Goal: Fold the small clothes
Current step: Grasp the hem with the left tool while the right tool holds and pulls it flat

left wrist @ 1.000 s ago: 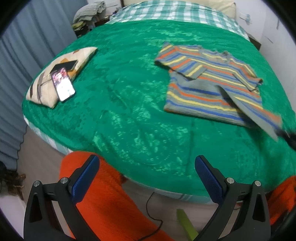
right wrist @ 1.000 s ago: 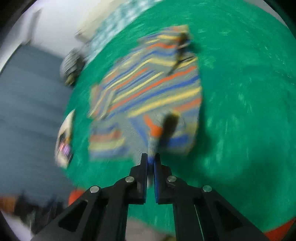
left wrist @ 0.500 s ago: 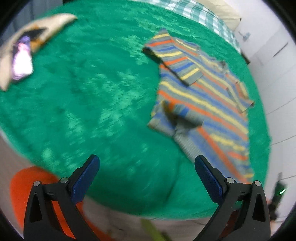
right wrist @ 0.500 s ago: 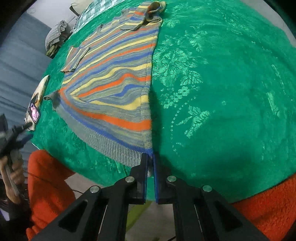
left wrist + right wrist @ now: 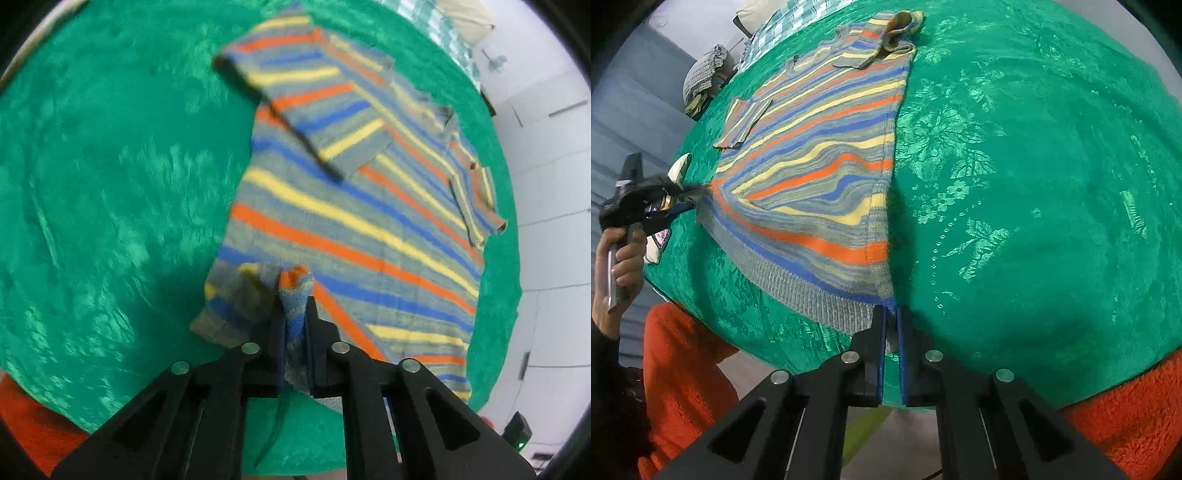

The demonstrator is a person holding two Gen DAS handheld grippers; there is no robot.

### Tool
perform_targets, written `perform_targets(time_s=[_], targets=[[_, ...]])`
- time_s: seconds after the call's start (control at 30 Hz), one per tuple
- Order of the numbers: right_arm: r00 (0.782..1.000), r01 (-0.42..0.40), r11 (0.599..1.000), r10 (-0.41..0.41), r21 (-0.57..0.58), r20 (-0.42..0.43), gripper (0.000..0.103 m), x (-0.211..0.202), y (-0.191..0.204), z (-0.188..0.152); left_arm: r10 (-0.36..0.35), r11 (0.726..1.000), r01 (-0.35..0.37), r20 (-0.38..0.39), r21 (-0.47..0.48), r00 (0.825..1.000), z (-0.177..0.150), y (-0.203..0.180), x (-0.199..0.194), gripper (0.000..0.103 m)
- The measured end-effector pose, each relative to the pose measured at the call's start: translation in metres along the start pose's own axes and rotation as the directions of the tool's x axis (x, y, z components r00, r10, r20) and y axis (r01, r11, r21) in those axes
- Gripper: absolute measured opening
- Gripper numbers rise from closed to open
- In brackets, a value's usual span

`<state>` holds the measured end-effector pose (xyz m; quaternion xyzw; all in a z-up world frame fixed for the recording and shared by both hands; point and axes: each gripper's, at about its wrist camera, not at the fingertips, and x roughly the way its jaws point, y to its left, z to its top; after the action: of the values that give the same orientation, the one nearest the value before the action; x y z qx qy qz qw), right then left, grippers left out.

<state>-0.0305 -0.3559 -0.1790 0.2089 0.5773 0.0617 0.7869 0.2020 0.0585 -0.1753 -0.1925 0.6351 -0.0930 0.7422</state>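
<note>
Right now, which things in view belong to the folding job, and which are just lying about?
In the job:
- striped sweater
- left gripper, just closed on a hem corner
- right gripper, shut on the other hem corner
- green bedspread, the work surface

Lying about:
- pillow with a phone, mostly hidden
- clothes pile
- checked bedding

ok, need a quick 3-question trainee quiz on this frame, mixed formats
1. True or false: the left gripper is shut on the striped sweater.
2. The right gripper holds which part? A) collar B) sleeve cuff C) bottom hem corner
3. Fill in: the sweater lies on a ____ bedspread.

Key: 1 true. 2 C. 3 green.
</note>
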Motion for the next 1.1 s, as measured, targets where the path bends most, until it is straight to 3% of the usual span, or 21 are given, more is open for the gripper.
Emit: perform_targets(time_s=[0.07,0.2,0.33,0.47,0.53,0.57,0.63,0.8,0.83,0.87,0.97,1.03,1.1], targets=[[1.000,-0.008,1.000,0.008,-0.004,0.001,0.006,-0.004,0.001,0.002,-0.015,1.000,0.015,0.005,0.011,1.000,-0.010,0.005,-0.010,0.006],[0.997,-0.081,0.997,0.081,-0.002,-0.003,0.006,-0.032,0.001,0.007,-0.117,0.991,0.120,-0.058,0.054,0.991,-0.048,0.029,-0.063,0.006],[0.993,-0.109,0.994,0.109,0.007,-0.043,0.006,-0.048,-0.003,0.013,-0.064,0.985,0.084,-0.131,0.149,0.989,-0.090,0.050,-0.087,0.006],[0.995,-0.035,0.999,0.035,0.001,-0.098,0.007,-0.028,-0.012,0.014,0.013,0.984,0.013,-0.149,0.176,0.989,-0.099,0.063,-0.062,0.006],[0.993,-0.049,0.999,0.050,0.007,-0.110,0.013,-0.015,-0.017,0.014,0.030,0.987,-0.006,-0.145,0.163,0.989,-0.094,0.068,-0.046,0.006],[0.991,-0.073,0.997,0.075,0.029,-0.110,0.026,-0.009,-0.019,0.011,0.034,0.987,-0.010,-0.146,0.161,0.989,-0.092,0.070,-0.043,0.006],[0.988,-0.117,0.992,0.121,0.050,-0.091,0.042,-0.005,-0.020,0.007,0.026,0.987,-0.002,-0.150,0.160,0.988,-0.091,0.071,-0.038,0.006],[0.984,-0.160,0.986,0.163,0.045,-0.072,0.042,0.022,-0.008,0.008,0.017,0.988,0.008,-0.156,0.155,0.988,-0.089,0.068,-0.031,0.006],[0.982,-0.168,0.985,0.171,0.043,-0.078,0.035,0.028,-0.005,0.009,0.022,0.988,0.003,-0.157,0.155,0.987,-0.088,0.068,-0.030,0.006],[0.977,-0.187,0.981,0.192,0.053,-0.093,0.005,0.032,-0.004,0.010,0.027,0.988,-0.002,-0.156,0.157,0.987,-0.090,0.071,-0.034,0.006],[0.945,-0.284,0.950,0.301,0.133,-0.132,0.005,0.012,-0.012,0.008,0.032,0.985,-0.004,-0.158,0.175,0.987,-0.093,0.073,-0.048,0.006],[0.943,-0.282,0.951,0.299,0.127,-0.144,0.005,-0.010,-0.018,0.008,0.043,0.980,-0.010,-0.162,0.201,0.986,-0.094,0.070,-0.054,0.006],[0.954,-0.231,0.965,0.249,0.125,-0.165,0.005,-0.021,-0.025,0.011,0.066,0.973,-0.022,-0.182,0.231,0.981,-0.093,0.064,-0.047,0.006]])
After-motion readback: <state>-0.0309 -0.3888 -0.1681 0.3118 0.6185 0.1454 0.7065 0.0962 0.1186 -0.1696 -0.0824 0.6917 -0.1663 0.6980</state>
